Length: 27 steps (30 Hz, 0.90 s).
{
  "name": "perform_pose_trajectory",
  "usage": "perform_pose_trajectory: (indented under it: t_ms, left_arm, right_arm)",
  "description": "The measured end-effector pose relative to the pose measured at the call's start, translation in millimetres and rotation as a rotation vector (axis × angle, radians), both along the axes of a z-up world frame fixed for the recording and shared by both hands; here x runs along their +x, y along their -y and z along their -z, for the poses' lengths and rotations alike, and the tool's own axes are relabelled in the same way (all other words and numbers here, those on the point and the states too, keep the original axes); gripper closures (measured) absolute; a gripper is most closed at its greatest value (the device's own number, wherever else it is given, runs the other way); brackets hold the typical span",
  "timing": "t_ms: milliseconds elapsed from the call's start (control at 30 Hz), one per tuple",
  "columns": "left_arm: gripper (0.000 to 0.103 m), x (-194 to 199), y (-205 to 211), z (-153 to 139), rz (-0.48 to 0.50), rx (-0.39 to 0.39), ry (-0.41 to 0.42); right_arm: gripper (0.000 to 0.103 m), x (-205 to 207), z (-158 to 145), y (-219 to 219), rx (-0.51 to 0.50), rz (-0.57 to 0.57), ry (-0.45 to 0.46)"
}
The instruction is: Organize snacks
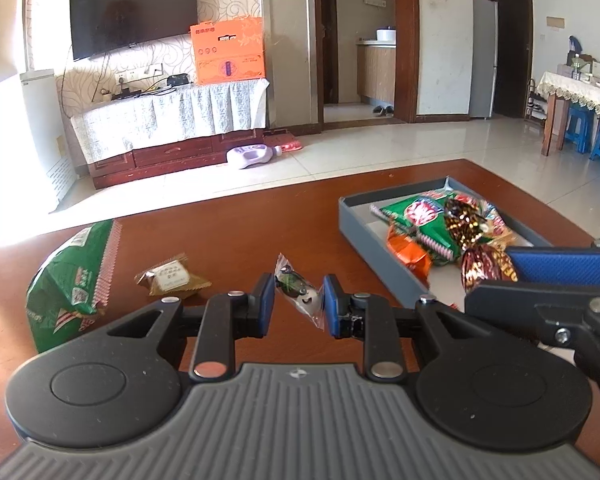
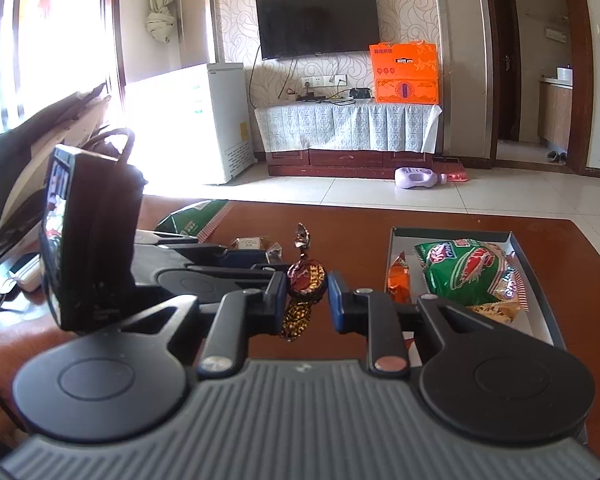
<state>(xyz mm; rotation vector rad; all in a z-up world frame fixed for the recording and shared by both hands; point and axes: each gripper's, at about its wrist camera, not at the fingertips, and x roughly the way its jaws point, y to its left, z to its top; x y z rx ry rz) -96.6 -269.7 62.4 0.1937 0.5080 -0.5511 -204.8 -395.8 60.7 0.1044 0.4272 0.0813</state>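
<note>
Right hand-held gripper (image 2: 308, 300) pinches a brown twist-wrapped candy (image 2: 306, 276), lettering unreadable, beside grey tray (image 2: 452, 233); left hand-held gripper (image 1: 299, 304) straddles clear-wrapped candy (image 1: 300, 294) on desk (image 1: 240, 220), pads apart; green bag (image 1: 70, 276) text illegible

Wall television (image 2: 318, 26), orange box (image 2: 405, 73)

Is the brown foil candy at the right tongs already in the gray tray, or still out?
Out. The foil candy sits between the right tongs, beside the gray tray.
</note>
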Motion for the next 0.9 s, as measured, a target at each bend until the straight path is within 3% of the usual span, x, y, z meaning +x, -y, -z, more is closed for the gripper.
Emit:
perform_pose_trajectory:
  t_ms: [900]
  left_arm:
    - [0.072, -11.3, 87.4, 4.3, 0.112, -0.035, -0.02]
  right_arm:
    - [0.077, -36.8, 6.7, 57.4, 0.009, 0.152, -0.028]
